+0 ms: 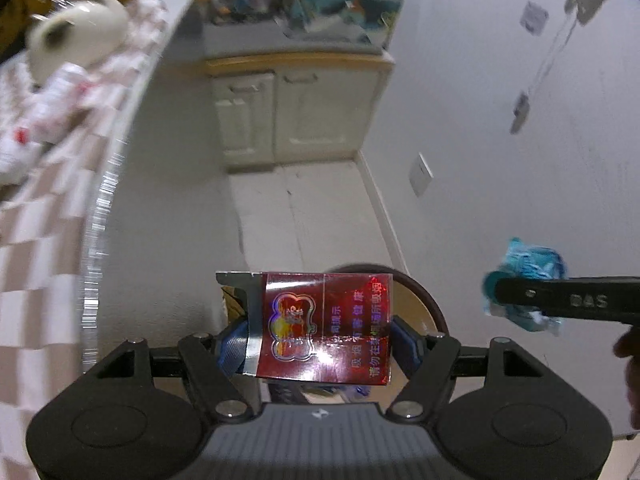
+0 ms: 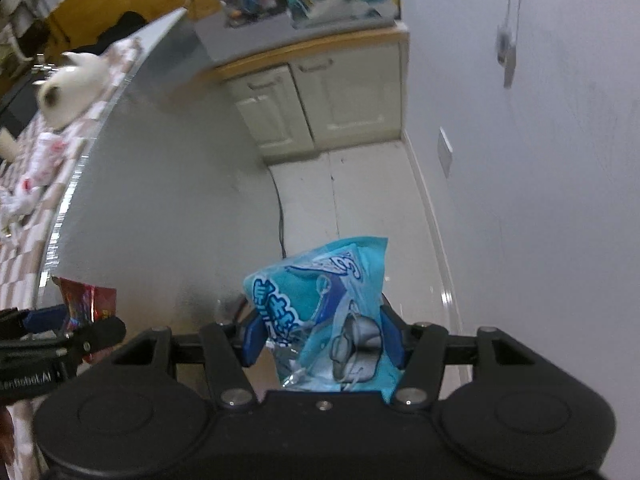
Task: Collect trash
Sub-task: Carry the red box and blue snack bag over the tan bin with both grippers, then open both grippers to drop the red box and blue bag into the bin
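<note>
Left fingers (image 1: 320, 344) pinching red cig pack (image 1: 326, 326) btwn pads, right fingers (image 2: 320, 338) pinching blue wrapper (image 2: 324, 312)

Your left gripper (image 1: 320, 344) carries blue pads and a dark red cigarette pack (image 1: 324, 328) with a silver edge; your right gripper (image 2: 320, 340) a light-blue wrapper (image 2: 324, 316). Tablecloth (image 1: 36, 240): pink-white checks.

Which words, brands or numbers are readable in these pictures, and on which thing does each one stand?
"吸烟有害健康": red cigarette pack, held in the left gripper.
"请勿在禁烟场所吸烟": same pack, last line.
"DAS": right gripper, on its finger, partly blurred.
"GenRobot.AI": left gripper's side, faint.
Blue wrapper, held in the right gripper: white characters, too distorted to read.
</note>
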### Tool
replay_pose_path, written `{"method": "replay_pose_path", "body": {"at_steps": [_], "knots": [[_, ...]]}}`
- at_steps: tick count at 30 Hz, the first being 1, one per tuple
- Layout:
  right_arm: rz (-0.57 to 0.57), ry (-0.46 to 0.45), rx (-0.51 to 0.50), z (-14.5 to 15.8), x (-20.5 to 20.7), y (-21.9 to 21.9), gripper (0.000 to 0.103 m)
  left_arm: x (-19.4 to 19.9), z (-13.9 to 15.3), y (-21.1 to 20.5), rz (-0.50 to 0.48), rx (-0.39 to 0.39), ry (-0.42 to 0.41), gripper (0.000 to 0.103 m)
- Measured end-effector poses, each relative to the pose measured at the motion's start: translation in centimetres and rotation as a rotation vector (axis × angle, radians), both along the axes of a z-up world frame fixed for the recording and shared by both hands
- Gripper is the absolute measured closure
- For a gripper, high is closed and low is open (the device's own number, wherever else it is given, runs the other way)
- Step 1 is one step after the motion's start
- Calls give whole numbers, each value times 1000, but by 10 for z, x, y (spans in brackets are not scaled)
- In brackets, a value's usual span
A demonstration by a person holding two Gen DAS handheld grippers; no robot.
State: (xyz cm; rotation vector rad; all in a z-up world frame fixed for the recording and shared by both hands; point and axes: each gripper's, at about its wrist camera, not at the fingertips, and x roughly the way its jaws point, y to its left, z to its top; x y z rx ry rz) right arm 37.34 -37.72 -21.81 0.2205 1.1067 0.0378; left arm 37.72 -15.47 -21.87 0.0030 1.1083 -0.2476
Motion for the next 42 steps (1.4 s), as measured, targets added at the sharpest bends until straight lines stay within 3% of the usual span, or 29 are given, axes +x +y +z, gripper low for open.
{"method": "replay_pose_path", "body": {"at_steps": [12,21,25,33,34,36,42], "knots": [[1,157,90,-93,37,-1,40,16,-80,-22,-3,-31,149,30],[-23,183,162,-150,64,8,25,17,-121,-25,26,-60,193,30],[-28,178,188,-158,64,4,14,21,-133,-32,-1,-67,192,30],[-60,195,211,-169,57,-18,14,34,-157,-53,-60,-57,187,29],[-63,195,212,-170,56,-20,14,35,-160,-55,-66,-54,188,27],[-72,194,217,-169,53,-25,14,37,-166,-58,-73,-31,194,7],[-91,204,215,-170,45,-35,14,33,-175,-57,-86,2,221,6]]}}
